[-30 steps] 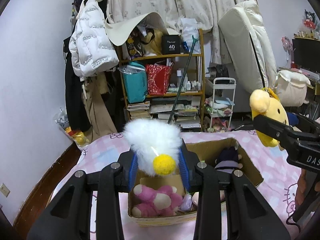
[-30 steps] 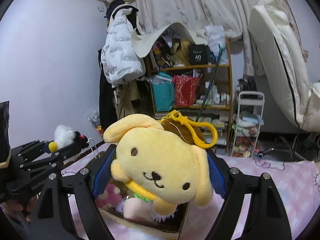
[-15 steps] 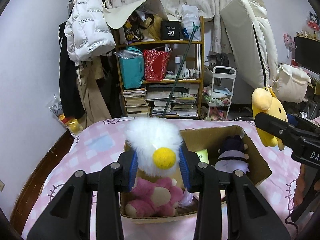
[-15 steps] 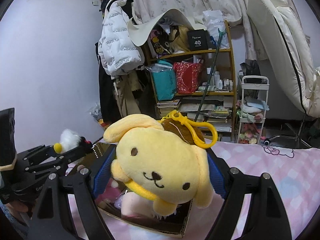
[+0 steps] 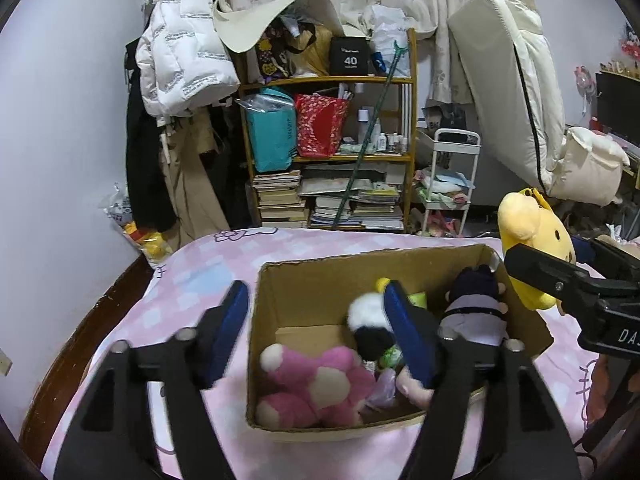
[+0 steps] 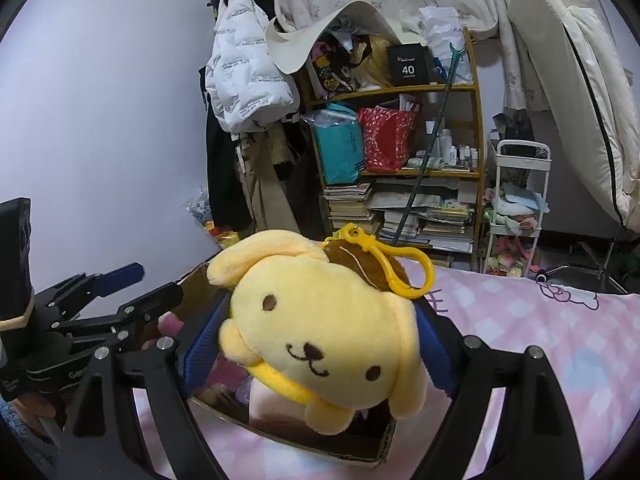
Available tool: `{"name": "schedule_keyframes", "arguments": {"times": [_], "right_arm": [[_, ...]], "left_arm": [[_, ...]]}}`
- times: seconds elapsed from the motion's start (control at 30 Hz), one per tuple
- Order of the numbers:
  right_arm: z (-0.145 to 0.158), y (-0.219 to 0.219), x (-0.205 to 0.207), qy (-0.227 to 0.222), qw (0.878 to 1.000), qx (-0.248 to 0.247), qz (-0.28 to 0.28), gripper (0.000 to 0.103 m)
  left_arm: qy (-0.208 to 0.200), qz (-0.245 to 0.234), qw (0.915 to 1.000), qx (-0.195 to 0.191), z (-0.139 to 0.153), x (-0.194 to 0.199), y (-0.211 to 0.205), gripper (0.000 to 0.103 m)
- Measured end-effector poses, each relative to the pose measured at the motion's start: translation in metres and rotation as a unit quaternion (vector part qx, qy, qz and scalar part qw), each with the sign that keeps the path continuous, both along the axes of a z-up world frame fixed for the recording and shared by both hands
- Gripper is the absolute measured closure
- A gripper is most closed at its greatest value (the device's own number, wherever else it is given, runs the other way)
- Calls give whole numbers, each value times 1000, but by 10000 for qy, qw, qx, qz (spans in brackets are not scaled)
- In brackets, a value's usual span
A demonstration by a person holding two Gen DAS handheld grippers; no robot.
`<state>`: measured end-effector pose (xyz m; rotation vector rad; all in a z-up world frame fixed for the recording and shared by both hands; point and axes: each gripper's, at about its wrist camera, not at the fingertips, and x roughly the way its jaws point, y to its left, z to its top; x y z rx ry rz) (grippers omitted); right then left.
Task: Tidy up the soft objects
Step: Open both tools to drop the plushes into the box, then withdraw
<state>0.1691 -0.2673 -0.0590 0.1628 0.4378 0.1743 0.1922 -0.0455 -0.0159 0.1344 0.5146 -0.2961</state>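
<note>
A cardboard box (image 5: pixel 320 280) sits on the pink checked bed. My left gripper (image 5: pixel 316 320) is open above its left side; it also shows in the right wrist view (image 6: pixel 132 284). A fluffy white toy with a black end (image 5: pixel 370 326) is in the box, blurred, by my right finger. A pink plush (image 5: pixel 320 384) and a dark-haired doll (image 5: pixel 474 308) lie inside too. My right gripper (image 6: pixel 316 344) is shut on a yellow dog plush (image 6: pixel 320 332) with a yellow clip, held over the box's right edge (image 6: pixel 304 440); the plush also shows in the left wrist view (image 5: pixel 532 248).
A wooden shelf (image 5: pixel 332 152) with books and bags stands beyond the bed. Coats (image 5: pixel 176 80) hang at the left. A white trolley (image 5: pixel 448 184) and a leaning mattress (image 5: pixel 516 80) are at the right. The bed's wooden edge (image 5: pixel 80 348) runs along the left.
My left gripper has opened and the fluffy white toy has dropped into the box. The left gripper tilted down toward the box. The right gripper still holds the yellow dog plush.
</note>
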Motion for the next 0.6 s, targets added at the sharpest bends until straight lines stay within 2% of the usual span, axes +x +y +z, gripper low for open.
{"name": "schedule_keyframes", "arguments": {"times": [0.07,0.2,0.27,0.47,0.6], "right_arm": [[0,1,-1,-4,10000,-1,12,9],[2,0,-3,-25,10000,20,11,7],[4,0,-5,-56,10000,32,7,0],[13,-3,-21,-181,9997,108,-101,0],[18,-6,-33,-241,9995,132,-169,0]], "left_arm": [[2,51,10000,-4,1,-3,3,23],[-27,177,9998,39,4,-9,8,14],[-79,283,9996,63,7,-15,12,12],[-108,493,9987,36,15,-32,27,6],[-221,570,9981,121,23,-51,36,6]]}}
